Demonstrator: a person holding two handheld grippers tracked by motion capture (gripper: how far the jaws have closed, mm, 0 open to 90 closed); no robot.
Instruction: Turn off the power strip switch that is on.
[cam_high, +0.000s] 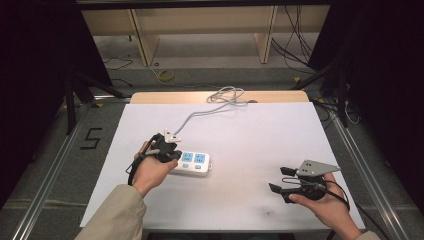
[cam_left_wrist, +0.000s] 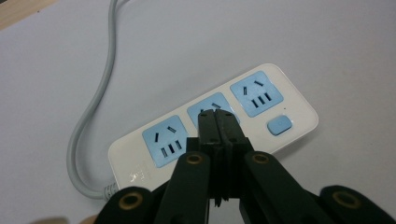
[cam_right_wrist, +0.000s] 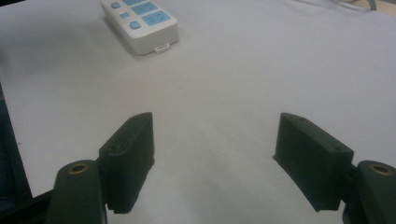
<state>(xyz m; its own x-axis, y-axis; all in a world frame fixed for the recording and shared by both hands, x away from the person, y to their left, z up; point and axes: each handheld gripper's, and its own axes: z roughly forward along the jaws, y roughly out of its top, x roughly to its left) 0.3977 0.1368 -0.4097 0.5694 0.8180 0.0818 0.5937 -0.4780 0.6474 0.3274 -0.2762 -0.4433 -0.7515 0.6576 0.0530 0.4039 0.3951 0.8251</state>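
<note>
Jaws of the left gripper (cam_left_wrist: 217, 115) are pressed together, empty, tips over the middle socket of the white power strip (cam_high: 194, 163), which lies left of the bench (cam_high: 250, 145) centre. Toward 4 o'clock, the right gripper (cam_high: 281, 179) is wide open, empty.

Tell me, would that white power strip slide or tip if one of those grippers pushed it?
The power strip would probably slide rather than tip: it lies flat and low on the smooth white table. Its glossy casing looks stiff and likely slippery to pinch. Its grey cord curves loosely, so it is probably floppy and might tug the strip around.
</note>
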